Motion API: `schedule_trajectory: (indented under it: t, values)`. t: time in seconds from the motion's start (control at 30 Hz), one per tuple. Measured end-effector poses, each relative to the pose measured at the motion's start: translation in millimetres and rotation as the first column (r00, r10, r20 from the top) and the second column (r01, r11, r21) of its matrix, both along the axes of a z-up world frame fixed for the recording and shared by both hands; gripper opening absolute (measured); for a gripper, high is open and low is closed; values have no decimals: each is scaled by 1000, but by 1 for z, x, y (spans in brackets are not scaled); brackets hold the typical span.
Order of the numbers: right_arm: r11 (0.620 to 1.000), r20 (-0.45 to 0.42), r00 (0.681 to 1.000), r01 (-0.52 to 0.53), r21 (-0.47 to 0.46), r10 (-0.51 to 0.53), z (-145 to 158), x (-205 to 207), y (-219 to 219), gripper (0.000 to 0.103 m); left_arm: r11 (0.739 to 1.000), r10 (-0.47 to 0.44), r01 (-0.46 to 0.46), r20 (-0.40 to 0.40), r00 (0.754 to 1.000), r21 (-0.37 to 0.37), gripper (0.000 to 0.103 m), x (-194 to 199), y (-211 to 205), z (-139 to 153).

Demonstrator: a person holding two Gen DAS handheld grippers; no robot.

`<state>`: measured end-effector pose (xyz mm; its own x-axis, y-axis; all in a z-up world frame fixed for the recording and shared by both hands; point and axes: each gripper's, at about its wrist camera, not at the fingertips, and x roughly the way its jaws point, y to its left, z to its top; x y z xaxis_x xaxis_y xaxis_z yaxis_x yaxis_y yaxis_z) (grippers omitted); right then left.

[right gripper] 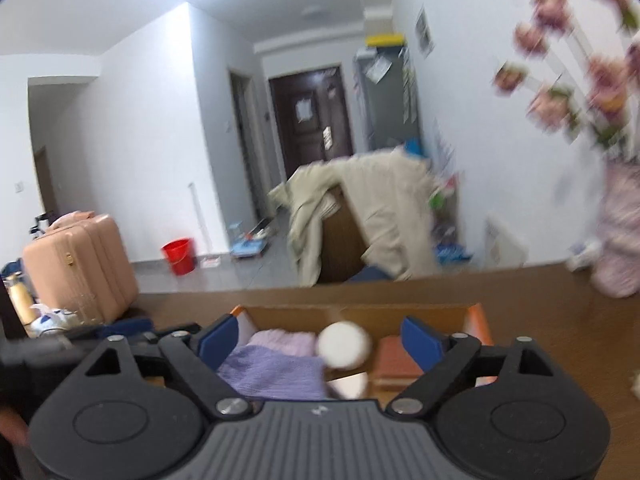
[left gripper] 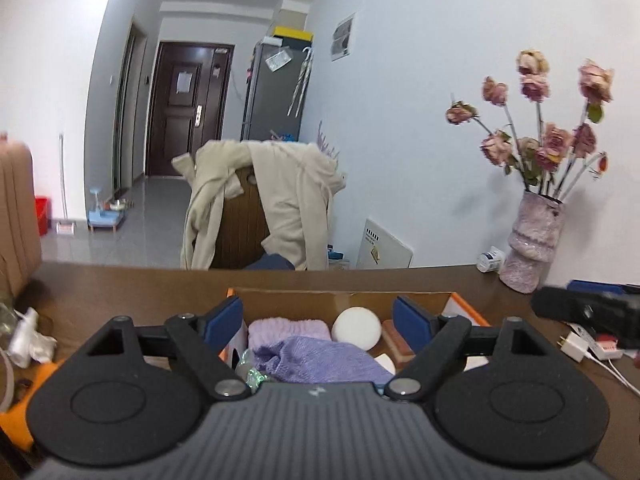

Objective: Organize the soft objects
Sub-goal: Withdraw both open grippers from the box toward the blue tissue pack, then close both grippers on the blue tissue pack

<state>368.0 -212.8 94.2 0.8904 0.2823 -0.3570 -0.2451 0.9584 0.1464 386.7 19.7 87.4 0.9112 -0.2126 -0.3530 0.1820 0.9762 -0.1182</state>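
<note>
In the left wrist view the left tool (left gripper: 318, 320) fills the lower half of the frame, its blue-padded fingers (left gripper: 223, 319) spread wide with nothing between them, poised over an open cardboard box (left gripper: 344, 295) that sits on the brown bench (left gripper: 120, 284). Inside the box, at lower centre, lie a crumpled purple cloth (left gripper: 320, 360) and, just behind it, a paler lilac knitted piece (left gripper: 288, 330); a white ball (left gripper: 357, 328) rests right of them, touching the cloth, with a brownish-red block (left gripper: 396, 342) beside it near the right finger. At the right of the frame a mottled vase (left gripper: 530, 244) of dried pink roses (left gripper: 548, 120) stands on the bench against the wall, and a white plug with cable (left gripper: 576, 346) lies lower right. Beyond the bench edge, at centre, a beige coat (left gripper: 280, 196) hangs over a wooden chair. The right wrist view is blurred: the right tool (right gripper: 322, 338) is likewise spread and empty above the same box (right gripper: 360, 312), with the purple cloth (right gripper: 276, 376) at lower centre, the white ball (right gripper: 344, 344) just right of it, and a pink suitcase (right gripper: 80, 264) at left.
</note>
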Motion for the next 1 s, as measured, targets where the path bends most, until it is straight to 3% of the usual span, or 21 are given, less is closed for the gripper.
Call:
schedule_trajectory:
  t: [0.2, 0.37, 0.57, 0.77, 1.0]
  values:
    - [999, 32, 999, -12, -34, 13, 5, -69, -30, 92, 999, -9, 5, 75, 997, 51, 93, -82, -15, 31]
    - [998, 58, 997, -44, -50, 47, -3, -131, -55, 92, 991, -9, -11, 143, 990, 135, 98, -164, -31, 24]
    - [988, 70, 992, -95, -122, 104, -25, -191, -79, 93, 997, 22, -33, 152, 988, 70, 103, -242, -42, -6]
    - [980, 29, 993, -107, -166, 114, -45, -215, -103, 93, 998, 66, -66, 91, 994, -5, 103, -270, -60, -37]
    - [990, -3, 996, -91, -107, 91, -65, -211, -121, 91, 998, 57, -58, -17, 998, -28, 103, -246, -80, -63]
